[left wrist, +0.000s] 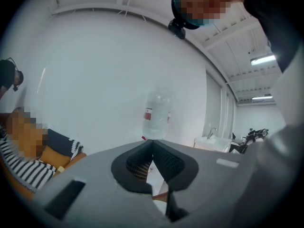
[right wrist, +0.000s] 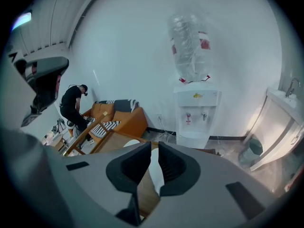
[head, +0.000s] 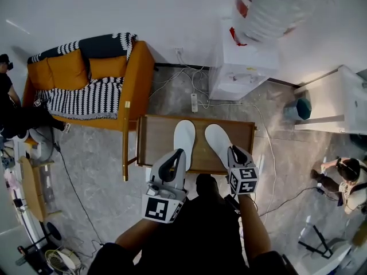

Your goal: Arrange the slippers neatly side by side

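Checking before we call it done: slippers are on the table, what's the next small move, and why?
Probably open the right hand-held gripper and swing the heel of the right slipper inward: that slipper lies angled, toe toward the straighter left slipper, and the hand-held gripper sits shut and empty by its heel.

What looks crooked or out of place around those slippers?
Nothing much. The left slipper and right slipper lie side by side on the wooden table, apart; the right one angles slightly away at its near end. Nothing looks spilled or damaged.

The low wooden table (head: 155,148) bears one white slipper (head: 184,137) lying near a second white slipper (head: 218,142).
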The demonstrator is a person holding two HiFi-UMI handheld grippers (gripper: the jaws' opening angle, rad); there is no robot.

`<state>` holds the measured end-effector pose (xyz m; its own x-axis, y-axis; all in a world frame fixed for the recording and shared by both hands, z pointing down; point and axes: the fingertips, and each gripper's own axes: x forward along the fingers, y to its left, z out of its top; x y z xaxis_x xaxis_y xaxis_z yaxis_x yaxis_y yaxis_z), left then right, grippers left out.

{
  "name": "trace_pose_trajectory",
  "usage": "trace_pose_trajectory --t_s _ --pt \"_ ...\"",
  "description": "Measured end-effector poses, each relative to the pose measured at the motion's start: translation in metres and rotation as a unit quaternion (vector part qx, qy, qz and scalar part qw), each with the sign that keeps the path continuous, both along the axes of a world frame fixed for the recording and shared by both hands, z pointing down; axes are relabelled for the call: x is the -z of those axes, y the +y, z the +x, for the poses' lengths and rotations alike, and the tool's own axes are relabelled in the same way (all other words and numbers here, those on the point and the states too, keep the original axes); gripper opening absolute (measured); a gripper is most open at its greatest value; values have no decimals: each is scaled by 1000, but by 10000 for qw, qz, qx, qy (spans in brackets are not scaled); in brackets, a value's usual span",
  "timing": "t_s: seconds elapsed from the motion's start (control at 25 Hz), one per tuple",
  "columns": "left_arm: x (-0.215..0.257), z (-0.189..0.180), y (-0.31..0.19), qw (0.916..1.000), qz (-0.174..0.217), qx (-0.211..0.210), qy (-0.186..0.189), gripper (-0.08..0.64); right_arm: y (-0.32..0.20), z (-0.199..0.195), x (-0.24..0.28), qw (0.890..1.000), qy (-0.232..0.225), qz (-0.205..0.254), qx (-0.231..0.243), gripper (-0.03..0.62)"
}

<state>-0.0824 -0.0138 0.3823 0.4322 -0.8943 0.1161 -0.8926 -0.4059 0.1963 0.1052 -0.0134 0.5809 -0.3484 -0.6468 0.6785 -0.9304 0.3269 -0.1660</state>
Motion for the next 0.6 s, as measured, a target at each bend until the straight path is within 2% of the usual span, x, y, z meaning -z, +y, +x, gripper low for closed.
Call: trace_pose_trajectory --t_s 0.16,0.28,0.6 --pt "-5 5 -5 10000 -63 -37 -30 17 2 1 -35 9986 188 -448 215 31" --pt "-14 9 -8 9998 -177 -54 -65 17 6 -2 -64 9941 403 -863 527 115" --pt "-24 18 -14 9993 -346 -85 -63 17 14 1 -125 9754 986 -1627 1111 143"
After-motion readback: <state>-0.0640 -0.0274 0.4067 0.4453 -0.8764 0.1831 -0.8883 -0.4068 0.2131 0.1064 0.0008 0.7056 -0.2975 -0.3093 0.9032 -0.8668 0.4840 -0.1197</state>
